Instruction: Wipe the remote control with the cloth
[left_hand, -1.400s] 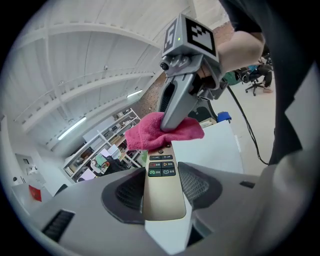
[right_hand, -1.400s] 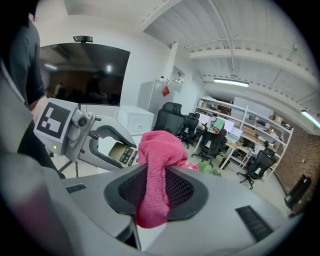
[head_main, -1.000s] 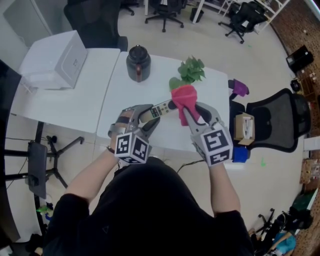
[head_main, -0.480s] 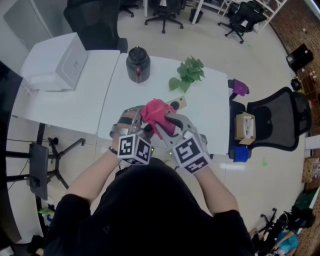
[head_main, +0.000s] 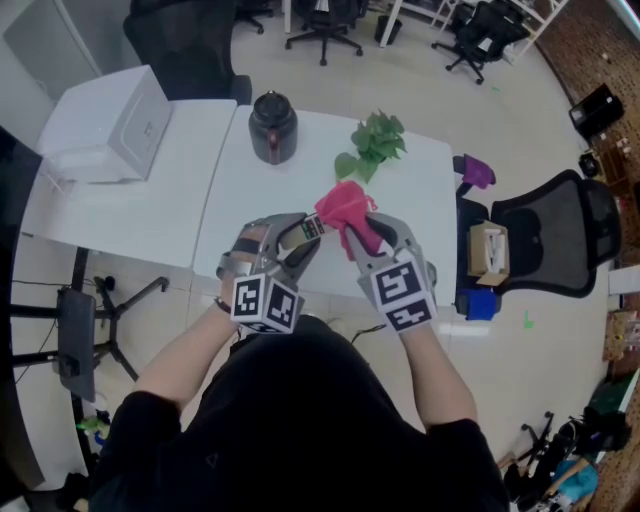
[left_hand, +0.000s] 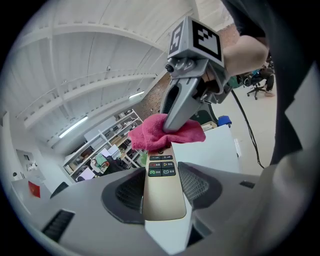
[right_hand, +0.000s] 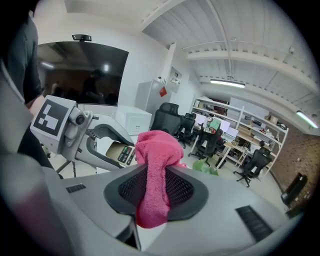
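My left gripper (head_main: 296, 240) is shut on a gold remote control (left_hand: 161, 185) with dark buttons, held above the white table (head_main: 420, 195). My right gripper (head_main: 362, 232) is shut on a pink cloth (right_hand: 154, 175), which also shows bunched up in the head view (head_main: 345, 206). The cloth rests on the far end of the remote (head_main: 308, 227) and covers it; in the left gripper view the cloth (left_hand: 165, 132) drapes over the remote's tip under the right gripper's finger (left_hand: 179, 102). The left gripper (right_hand: 107, 142) and the remote (right_hand: 120, 150) show at left in the right gripper view.
On the table stand a dark kettle (head_main: 273, 125) and a green plant (head_main: 375, 145). A white box (head_main: 105, 125) sits on the neighbouring table at left. A black chair (head_main: 555, 240) stands to the right, with a purple thing (head_main: 478, 172) by the table edge.
The right gripper with the cloth slid from the remote's far end toward me along the remote, and has now moved back out toward the far end. The left gripper stayed nearly still.
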